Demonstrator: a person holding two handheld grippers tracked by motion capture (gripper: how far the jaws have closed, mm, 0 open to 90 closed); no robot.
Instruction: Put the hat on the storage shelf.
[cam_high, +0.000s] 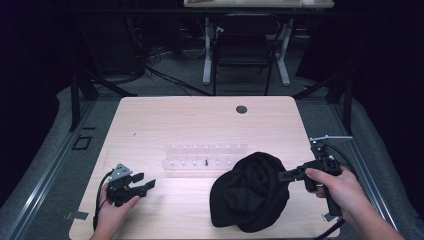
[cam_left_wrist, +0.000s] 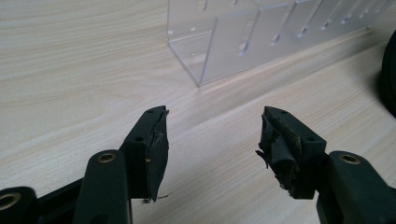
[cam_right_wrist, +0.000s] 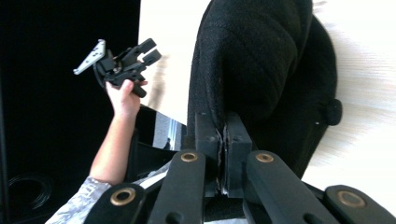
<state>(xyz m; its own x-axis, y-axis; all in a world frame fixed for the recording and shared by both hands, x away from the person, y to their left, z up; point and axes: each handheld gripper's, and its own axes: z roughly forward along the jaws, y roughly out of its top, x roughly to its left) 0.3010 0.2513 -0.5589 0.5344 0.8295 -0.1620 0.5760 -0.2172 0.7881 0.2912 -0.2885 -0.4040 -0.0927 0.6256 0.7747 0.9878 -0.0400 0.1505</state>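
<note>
— High view first: pale wooden table, broad and rounded at the corners, with a small dark round hole near the far edge.

— And on it?

— Lying at the near right, a bulky black fabric cap, bunched and rumpled, right edge lifted toward the right gripper.

— Held?

— Yes. Seen from the right gripper view, jaws pressed tight together on a fold of the black cloth, most of it draped beyond the jaws and over the tabletop.

— Next in size?

— Clear acrylic slotted rack, two long rows, sitting mid-table just left of and behind the cap, touching or nearly so; hard to tell which. One small dark piece standing in the near row.

— And the left side?

— Left gripper near the front left edge, resting low over bare wood, well apart from the cap. Jaws spread wide, nothing between them, worn black padding on the fingertips. Rack corner just ahead.
</note>
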